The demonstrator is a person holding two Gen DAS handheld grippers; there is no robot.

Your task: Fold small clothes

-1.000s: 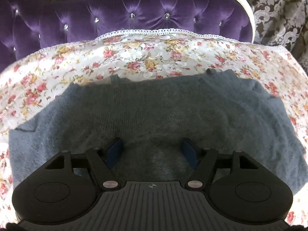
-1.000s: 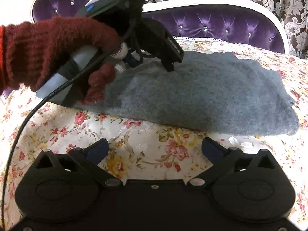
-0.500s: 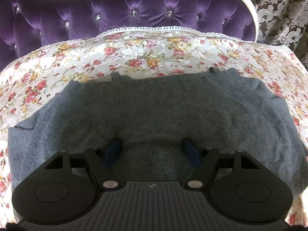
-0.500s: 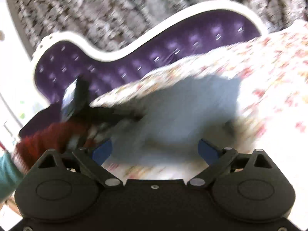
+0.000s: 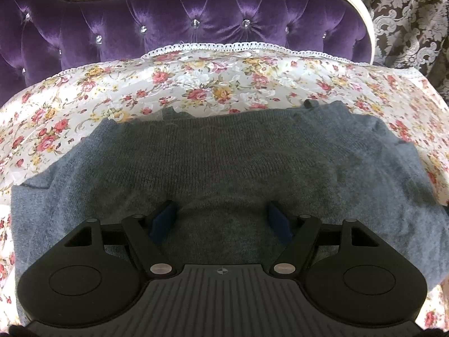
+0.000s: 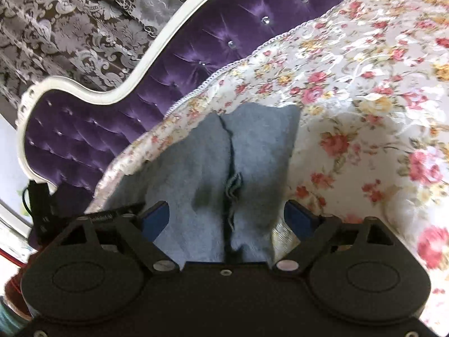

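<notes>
A grey knitted garment (image 5: 224, 163) lies folded flat on the floral bedspread (image 5: 196, 84). My left gripper (image 5: 221, 217) stands open over the garment's near middle, its blue pads (image 5: 165, 219) apart and resting down against the knit. In the right wrist view, which is tilted, one end of the grey garment (image 6: 247, 146) with a dark seam and a small ruffle runs in between the jaws. My right gripper (image 6: 227, 216) is open and its jaws are closing, with the cloth between them but not pressed by the blue pads (image 6: 299, 219).
A purple tufted headboard (image 5: 182, 25) with a white frame stands behind the bed, with patterned curtains (image 6: 70, 28) beyond it. At the left edge of the right wrist view are the black body of the left gripper (image 6: 39, 205) and a bit of red glove (image 6: 14, 289).
The right gripper swung from the garment's long front edge round to one end and rolled, so its view is tilted; its jaws narrowed a little. The left gripper stayed put.
</notes>
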